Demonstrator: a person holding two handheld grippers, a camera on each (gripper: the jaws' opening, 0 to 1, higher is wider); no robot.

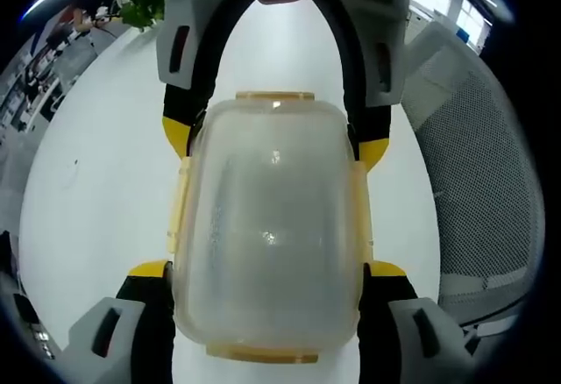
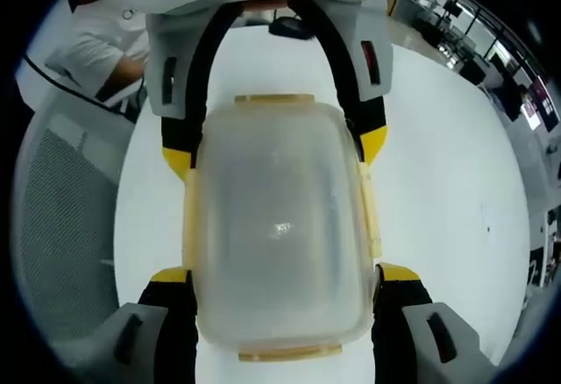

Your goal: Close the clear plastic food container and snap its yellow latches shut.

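So both grippers are clamped onto the same clear rounded-rectangle plastic food container point(image 1: 270, 226), one from each end, and it sits on a plain white round table point(image 1: 96, 200). In the left gripper view the left gripper point(image 1: 267, 270) comes up from the bottom with its grey-and-black, yellow-tipped jaws pressed against the container's two long sides, so it's gripping the box. The lid looks seated on top, cloudy and a bit scuffed, with yellow latches point(image 1: 179, 209) running along the sides and at both ends; I can't really tell whether they're snapped down. Past the far end the right gripper point(image 1: 276, 143) reaches in from the top, its yellow tips hugging the container's corners. The right gripper view is the mirror of that: right gripper point(image 2: 279, 274) squeezing the container point(image 2: 279, 226) near the bottom, left gripper point(image 2: 273, 152) beyond it. Further back there's a grey mesh office chair point(image 1: 478, 174) beside the table, a small green plant point(image 1: 140, 0), and a person's white sleeve point(image 2: 92, 51).
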